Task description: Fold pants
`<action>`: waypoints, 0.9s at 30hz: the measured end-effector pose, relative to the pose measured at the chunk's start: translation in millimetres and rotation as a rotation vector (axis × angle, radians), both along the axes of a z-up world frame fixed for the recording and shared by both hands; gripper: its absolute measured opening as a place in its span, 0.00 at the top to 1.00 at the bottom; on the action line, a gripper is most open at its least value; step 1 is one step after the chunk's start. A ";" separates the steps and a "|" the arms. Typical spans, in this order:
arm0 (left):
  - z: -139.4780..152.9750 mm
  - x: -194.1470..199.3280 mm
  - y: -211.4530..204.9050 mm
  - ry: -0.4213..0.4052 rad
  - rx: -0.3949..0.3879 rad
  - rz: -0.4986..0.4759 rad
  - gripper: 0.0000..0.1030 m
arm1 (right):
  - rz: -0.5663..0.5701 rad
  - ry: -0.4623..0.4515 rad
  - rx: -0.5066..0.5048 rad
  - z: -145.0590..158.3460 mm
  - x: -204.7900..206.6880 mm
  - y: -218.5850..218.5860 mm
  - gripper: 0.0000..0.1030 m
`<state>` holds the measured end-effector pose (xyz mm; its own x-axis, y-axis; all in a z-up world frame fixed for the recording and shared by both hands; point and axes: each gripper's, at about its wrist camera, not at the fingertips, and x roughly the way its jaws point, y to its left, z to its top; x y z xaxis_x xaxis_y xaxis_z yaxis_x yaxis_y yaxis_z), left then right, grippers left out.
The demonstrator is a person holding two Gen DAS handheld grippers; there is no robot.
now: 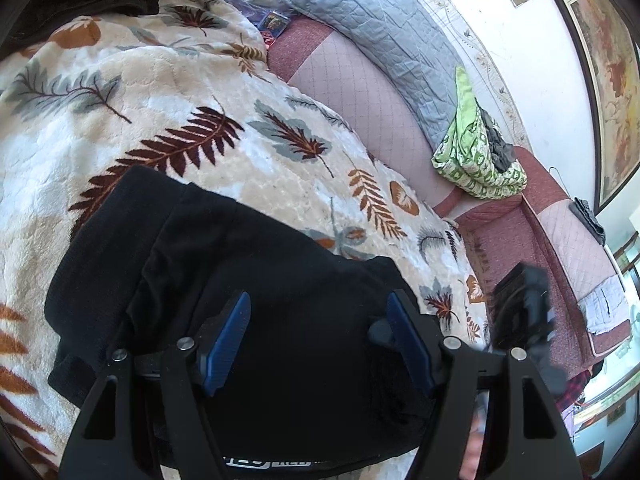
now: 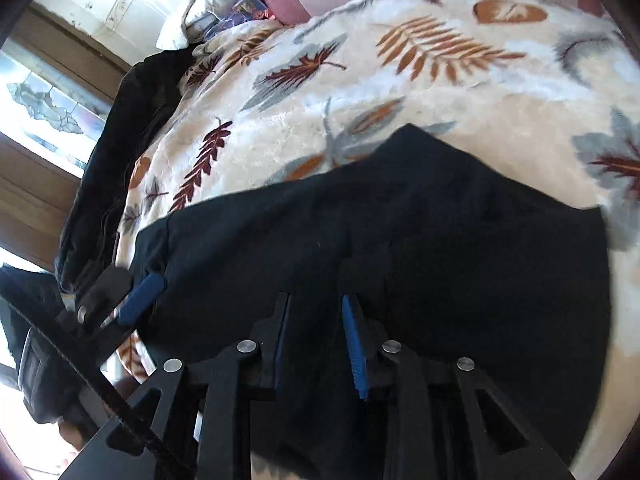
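Black pants point(image 1: 248, 280) under both tools, long axis crosswise on leaf-print blanket point(image 1: 168, 92); left tool point(image 1: 318, 344) apart, right tool point(image 2: 314, 344) narrowly apart, gripping nothing visible.

Both fisheye views are taken from the grippers, angled steeply downward and close above the black pants point(image 1: 240, 264) on the leaf-patterned blanket point(image 1: 120, 92). These are shared; the left gripper point(image 2: 140, 292) is seen at the right view's left edge.

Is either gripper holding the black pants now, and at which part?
Left gripper: jaws wide apart over the black pants, holding nothing. Right gripper: jaws close together over the cloth; a pinch cannot be confirmed.
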<state>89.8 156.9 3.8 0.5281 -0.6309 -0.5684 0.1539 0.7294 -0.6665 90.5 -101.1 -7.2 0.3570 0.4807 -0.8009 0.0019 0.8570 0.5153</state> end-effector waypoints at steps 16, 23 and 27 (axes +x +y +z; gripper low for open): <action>-2.6 -10.2 -19.3 -0.022 0.061 -0.040 0.29 | -0.044 -0.014 0.072 -1.8 -128.7 -72.6 0.57; 40.0 -43.3 -68.0 -0.113 0.095 -0.156 0.29 | -0.111 -0.113 0.092 27.7 -139.8 -113.8 0.52; 52.2 -60.4 -128.8 -0.152 0.140 -0.328 0.29 | -0.179 -0.187 0.111 36.2 -107.3 -138.1 0.47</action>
